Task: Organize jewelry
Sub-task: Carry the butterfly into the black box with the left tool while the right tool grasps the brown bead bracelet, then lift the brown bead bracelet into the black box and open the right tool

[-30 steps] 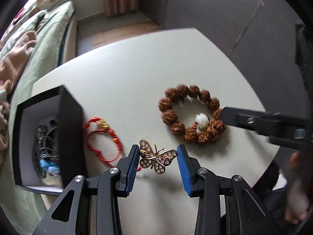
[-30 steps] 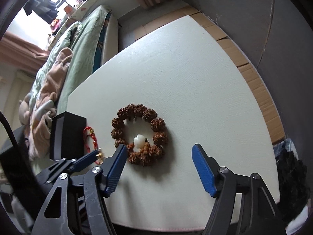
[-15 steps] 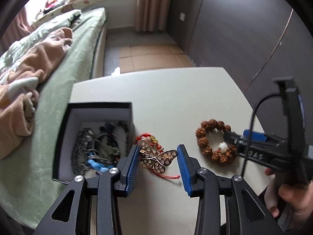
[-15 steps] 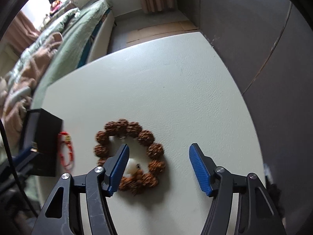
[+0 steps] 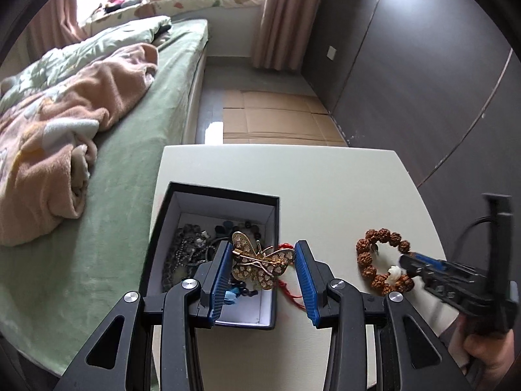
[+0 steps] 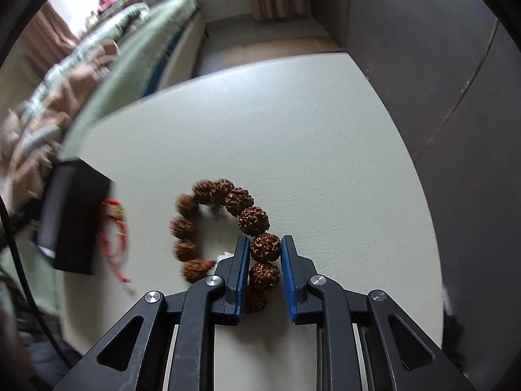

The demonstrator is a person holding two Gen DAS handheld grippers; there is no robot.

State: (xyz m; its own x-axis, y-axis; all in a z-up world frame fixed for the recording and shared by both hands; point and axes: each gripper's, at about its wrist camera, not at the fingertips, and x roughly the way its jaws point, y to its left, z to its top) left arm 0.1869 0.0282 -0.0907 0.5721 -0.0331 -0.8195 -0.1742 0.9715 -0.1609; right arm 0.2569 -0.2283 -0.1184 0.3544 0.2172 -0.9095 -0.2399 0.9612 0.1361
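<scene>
My left gripper [image 5: 263, 265] is shut on a gold butterfly brooch [image 5: 260, 265] and holds it above the right edge of the open black jewelry box [image 5: 224, 197], which holds several dark chains and beads. My right gripper [image 6: 264, 249] is shut on a bead of the brown bead bracelet [image 6: 224, 192], which lies on the white table [image 6: 293, 130]. The bracelet also shows in the left wrist view [image 5: 374, 257], with the right gripper [image 5: 412, 265] on it. A red cord bracelet [image 6: 114, 234] lies between box and beads.
A bed with green sheets [image 5: 130, 163] and a pink blanket [image 5: 65, 123] runs along the table's left side. A dark wall [image 5: 423, 65] stands to the right. Cardboard [image 5: 276, 120] lies on the floor beyond the table.
My left gripper lifted the butterfly brooch off the table and carried it left over the box. My right gripper moved forward and closed on a bead of the brown bracelet.
</scene>
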